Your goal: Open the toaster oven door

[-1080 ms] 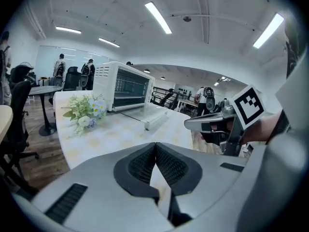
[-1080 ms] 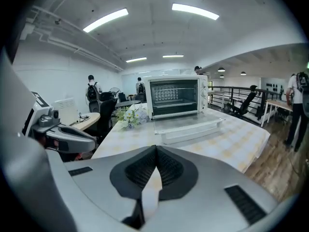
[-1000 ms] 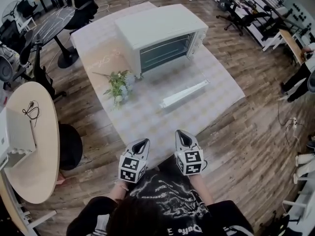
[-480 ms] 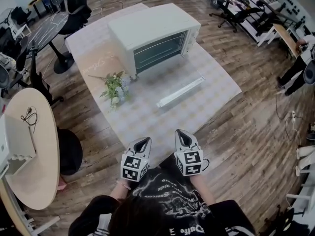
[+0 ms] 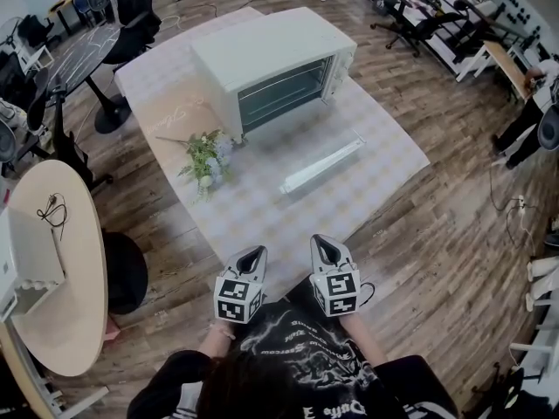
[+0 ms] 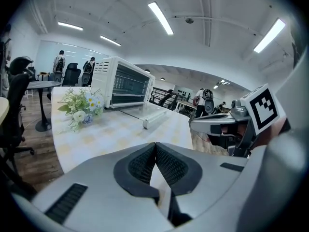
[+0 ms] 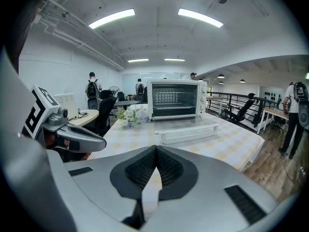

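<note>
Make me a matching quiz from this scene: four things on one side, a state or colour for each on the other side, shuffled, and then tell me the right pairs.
Column one:
1. toaster oven door
2. flowers
3. right gripper
4. round side table

Column two:
A. shut, nothing between the jaws
B. tan top with a black cable on it
C. folded down flat
D. green leaves, pale blooms

Pairs: 1-C, 2-D, 3-A, 4-B.
</note>
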Demonstrator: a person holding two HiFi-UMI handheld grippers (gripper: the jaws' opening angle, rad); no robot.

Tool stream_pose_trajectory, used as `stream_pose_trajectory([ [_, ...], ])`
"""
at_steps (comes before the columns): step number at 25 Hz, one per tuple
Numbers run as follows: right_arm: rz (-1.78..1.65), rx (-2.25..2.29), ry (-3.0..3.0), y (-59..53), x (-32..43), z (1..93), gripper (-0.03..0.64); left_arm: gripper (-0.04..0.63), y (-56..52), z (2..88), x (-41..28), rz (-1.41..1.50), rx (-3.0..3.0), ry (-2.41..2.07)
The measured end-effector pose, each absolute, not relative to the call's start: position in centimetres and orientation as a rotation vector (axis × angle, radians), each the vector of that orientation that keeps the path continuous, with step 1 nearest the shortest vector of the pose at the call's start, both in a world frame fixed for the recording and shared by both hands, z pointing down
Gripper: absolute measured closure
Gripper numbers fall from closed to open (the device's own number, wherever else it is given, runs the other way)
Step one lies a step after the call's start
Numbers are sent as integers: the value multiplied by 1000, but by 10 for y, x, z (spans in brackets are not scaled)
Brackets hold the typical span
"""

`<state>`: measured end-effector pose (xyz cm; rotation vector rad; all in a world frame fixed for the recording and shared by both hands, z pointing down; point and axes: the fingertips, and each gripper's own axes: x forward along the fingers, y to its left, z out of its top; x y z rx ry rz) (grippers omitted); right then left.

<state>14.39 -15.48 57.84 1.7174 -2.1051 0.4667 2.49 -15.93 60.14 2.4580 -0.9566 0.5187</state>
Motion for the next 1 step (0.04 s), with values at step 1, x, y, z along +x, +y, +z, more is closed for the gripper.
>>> stream_pose_trajectory([
  [1,467,1712,-2105,-155,143,580,611,575,-160,602,24,516,2455,-956],
])
